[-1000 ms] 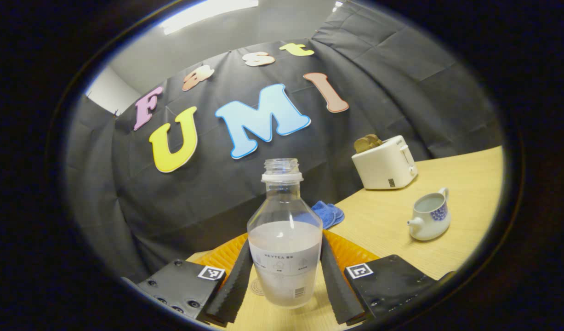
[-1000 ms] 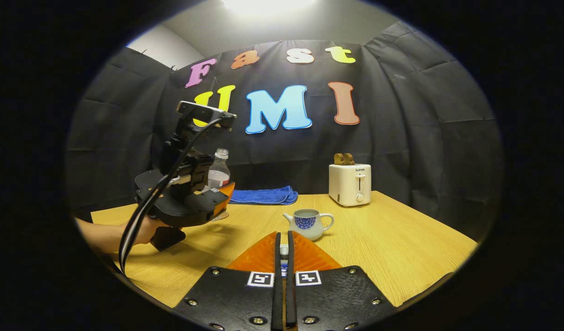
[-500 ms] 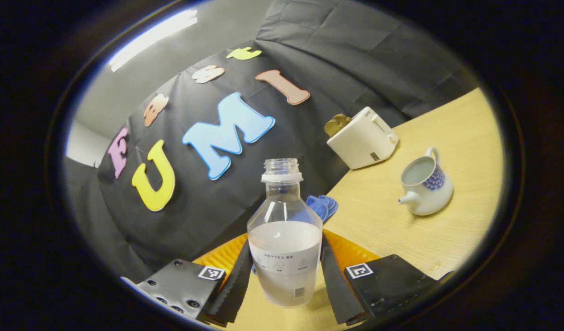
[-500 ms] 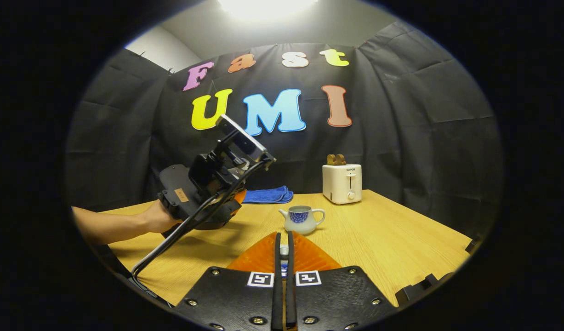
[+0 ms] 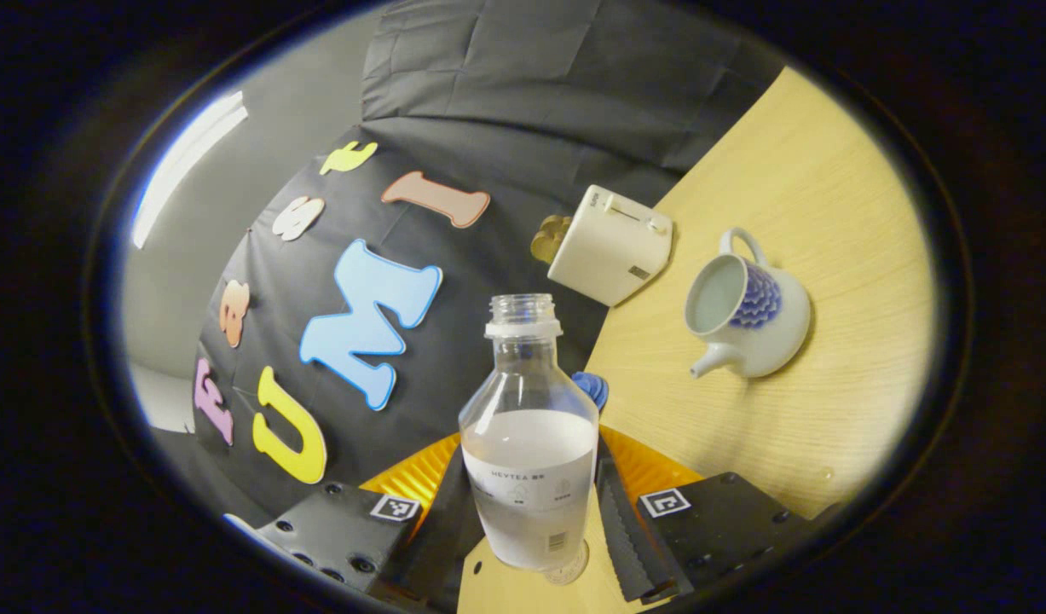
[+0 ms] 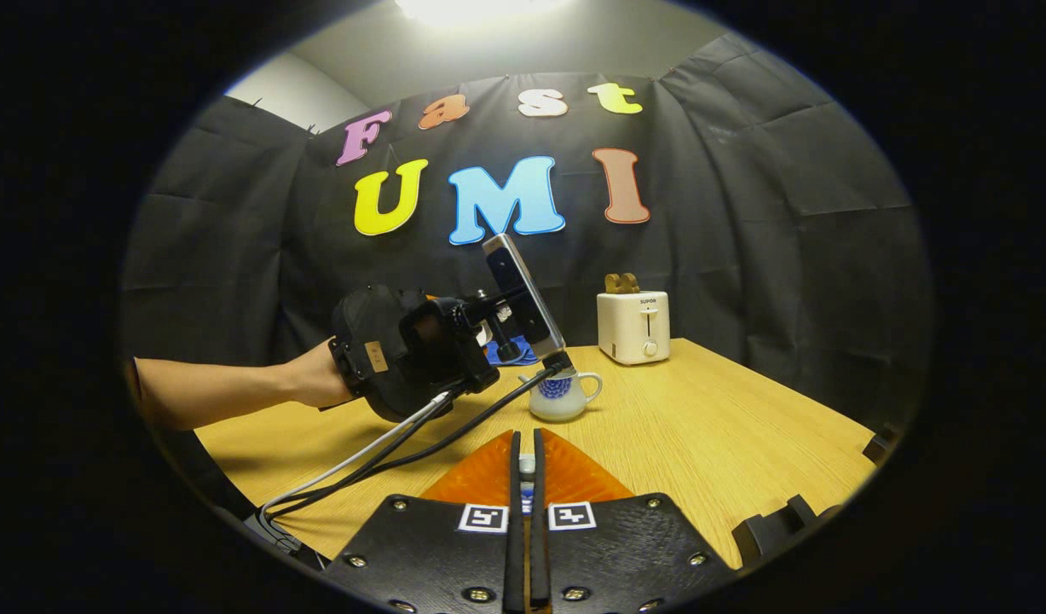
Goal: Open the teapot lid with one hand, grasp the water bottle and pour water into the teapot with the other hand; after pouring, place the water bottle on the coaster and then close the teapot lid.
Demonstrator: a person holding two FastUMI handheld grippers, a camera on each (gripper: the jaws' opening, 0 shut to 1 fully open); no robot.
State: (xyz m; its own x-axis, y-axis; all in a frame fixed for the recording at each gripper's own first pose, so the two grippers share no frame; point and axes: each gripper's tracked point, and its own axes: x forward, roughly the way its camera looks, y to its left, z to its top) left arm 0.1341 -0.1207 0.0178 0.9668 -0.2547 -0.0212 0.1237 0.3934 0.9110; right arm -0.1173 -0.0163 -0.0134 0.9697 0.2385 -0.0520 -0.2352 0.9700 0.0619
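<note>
Now water bottle (image 5: 529, 443) tilted farther toward teapot (image 5: 744, 315).

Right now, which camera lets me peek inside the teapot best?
The left gripper view: the teapot is near, its lid is off, and its open mouth faces the camera, so you can see inside. In the right gripper view the teapot is farther off, seen side-on, partly behind the left tool.

clear plastic water bottle (image 5: 528, 443) label reads HEYTEA, small white toaster (image 6: 633, 327) front says SUPOR
</note>
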